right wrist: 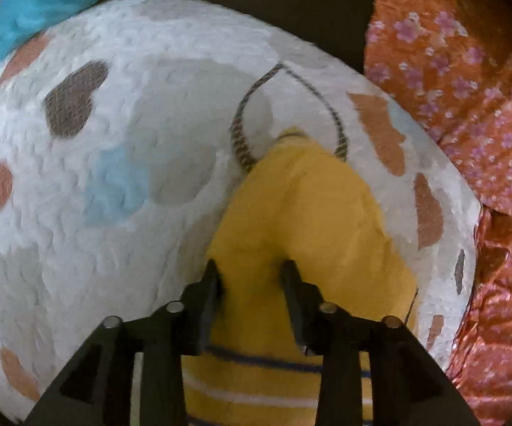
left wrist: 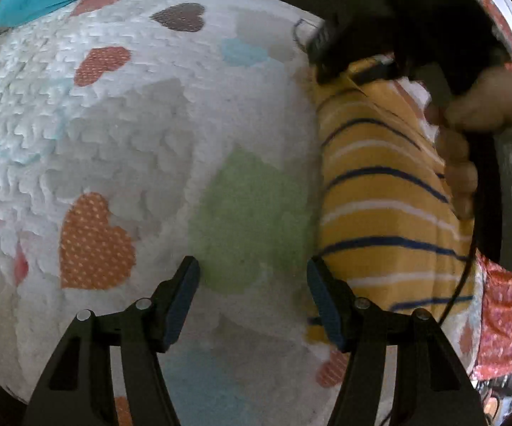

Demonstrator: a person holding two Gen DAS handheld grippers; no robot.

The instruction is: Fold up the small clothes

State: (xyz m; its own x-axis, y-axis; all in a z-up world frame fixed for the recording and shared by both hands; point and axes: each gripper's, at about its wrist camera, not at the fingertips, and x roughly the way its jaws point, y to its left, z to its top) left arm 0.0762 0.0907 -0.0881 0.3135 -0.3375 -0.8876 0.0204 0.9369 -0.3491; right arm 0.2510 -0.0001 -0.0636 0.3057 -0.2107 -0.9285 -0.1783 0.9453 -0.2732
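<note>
Yellow knit with navy and white stripes, that's the little garment (left wrist: pixel 383 191) being folded, and it's lying on a white quilted bedspread (left wrist: pixel 120 135) covered in coloured hearts. In the right wrist view a plain yellow part of it (right wrist: pixel 302 213) runs up away from the camera like a sleeve or a folded-in flap, ending near a dark heart outline stitched on the spread.

Right gripper (right wrist: pixel 252 266) is angled steeply down right over that yellow fabric, jaws fairly narrow with cloth sitting between them. Can't honestly tell if the pads are pinching it or just straddling it, the picture's a bit smeared. Left gripper (left wrist: pixel 252 269) is hanging over bare bedspread just beside the garment's left edge, jaws wide with nothing in them. A hand (left wrist: pixel 469 135) is visible past the garment in that view, holding the other tool.

What I'd worry about: if the right jaws only catch the top layer, the fold drags crooked or bunches up. Also the quilt is soft and puffy, so a pinch could grab bedspread along with the cloth. And with the left one off the fabric, nothing pins the garment if it slides.

Orange floral cloth (right wrist: pixel 469 106) and something turquoise (right wrist: pixel 35 3) sit off at the edges.
</note>
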